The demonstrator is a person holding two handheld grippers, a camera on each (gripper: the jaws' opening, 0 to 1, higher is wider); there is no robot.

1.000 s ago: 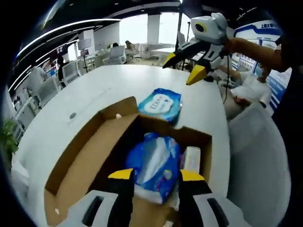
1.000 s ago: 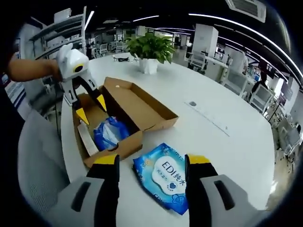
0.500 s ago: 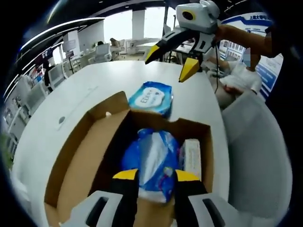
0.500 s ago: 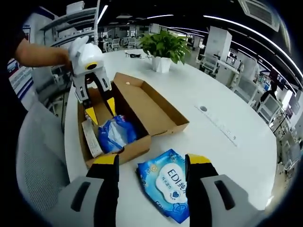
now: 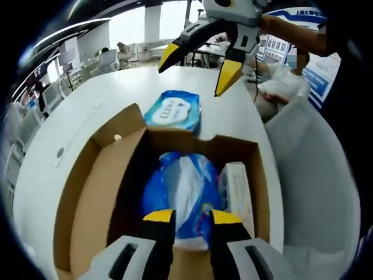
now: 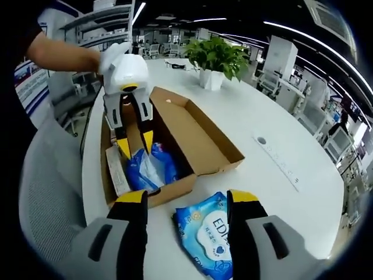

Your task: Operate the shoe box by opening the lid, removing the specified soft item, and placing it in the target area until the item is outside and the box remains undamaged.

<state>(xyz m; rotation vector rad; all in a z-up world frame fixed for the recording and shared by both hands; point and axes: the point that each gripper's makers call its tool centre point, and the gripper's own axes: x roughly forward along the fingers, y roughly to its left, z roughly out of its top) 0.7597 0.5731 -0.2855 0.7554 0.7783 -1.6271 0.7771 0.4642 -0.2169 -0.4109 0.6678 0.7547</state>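
The brown shoe box (image 5: 256,175) lies open on the white table, its lid (image 5: 93,192) folded flat to the left. Inside are a blue and white plastic bag (image 5: 183,189) and a small white carton (image 5: 238,189). My left gripper (image 5: 192,217) is open, its yellow tips straddling the bag's near end. From the right gripper view, the left gripper (image 6: 135,144) hangs just over the bag (image 6: 148,169) in the box (image 6: 175,189). A blue wet wipes pack (image 5: 172,111) lies on the table past the box. My right gripper (image 6: 187,201) hangs open above that pack (image 6: 213,233).
A potted plant (image 6: 218,58) stands on the far side of the table (image 6: 280,157). A grey chair (image 6: 46,192) sits close to the box's end. A person's sleeve and hand (image 6: 64,55) hold the left gripper. Office desks and chairs fill the background.
My left gripper has come down into the box toward the bag, and its jaws have narrowed. The right gripper has drifted slightly while staying open over the wipes pack.
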